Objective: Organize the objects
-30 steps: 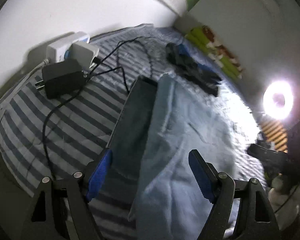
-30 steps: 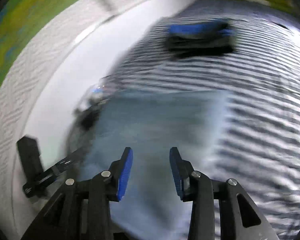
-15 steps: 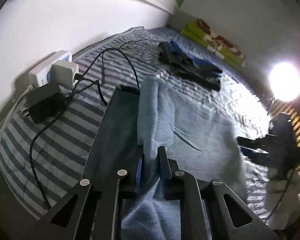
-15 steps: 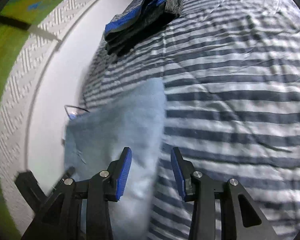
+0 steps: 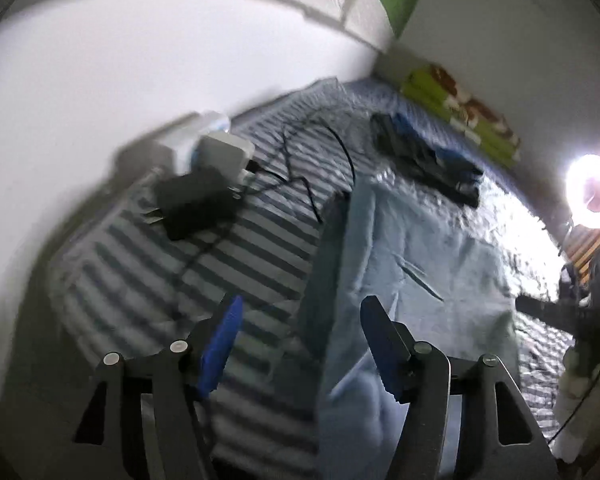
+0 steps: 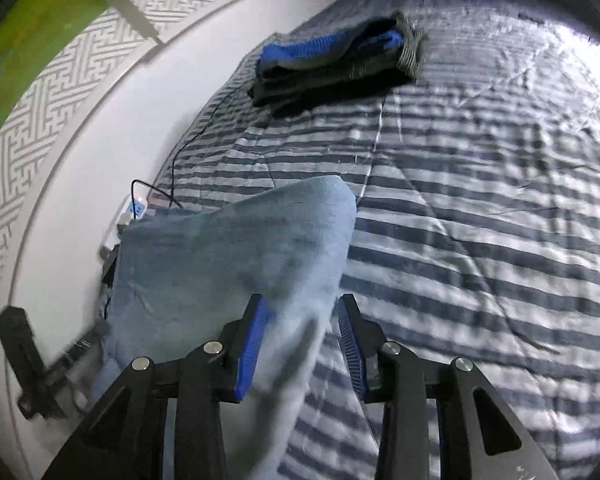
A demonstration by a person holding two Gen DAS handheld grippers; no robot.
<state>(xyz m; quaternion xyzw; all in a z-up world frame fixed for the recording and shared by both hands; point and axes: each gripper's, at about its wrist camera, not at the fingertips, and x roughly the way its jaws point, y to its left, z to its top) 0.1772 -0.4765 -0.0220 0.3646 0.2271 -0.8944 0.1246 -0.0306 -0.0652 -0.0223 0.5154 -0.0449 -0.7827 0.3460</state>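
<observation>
— What did the room look like?

— A bed filled most of it, covered by a blue-and-white striped quilt [image 6: 480, 216] and pushed against a white wall [image 5: 140, 60] with patterned wallpaper above. A ring light [image 5: 594, 190] glared at the far right of the left wrist view.

— And the thing being sorted?

— A light blue towel [image 5: 416, 256] lay spread on the quilt, part of it draped over a dark flat panel [image 5: 326, 256] along its left edge. Beyond it, farther up the bed, sat a folded dark garment with blue bands [image 6: 336, 60], well apart from the towel.

— Where was the towel against each tool?

— The left gripper [image 5: 300, 344] hung above the near end. Its jaws were opening, fairly wide, and the towel's near edge showed in the gap towards the right finger, but neither pad pressed on it. The right gripper [image 6: 300, 344] stood at a narrower gap, closing a little, with a raised fold of the towel [image 6: 236, 264] bunched between the pads. The cloth lay against the left blue pad [image 6: 252, 348]; I could not tell whether the right pad touched it.

— Anything smaller about?

— By the wall, a white power strip [image 5: 196, 140] with a white plug block, a black adapter [image 5: 198, 202] just beside it, and thin black cables [image 5: 300, 168] trailing across the stripes.
</observation>
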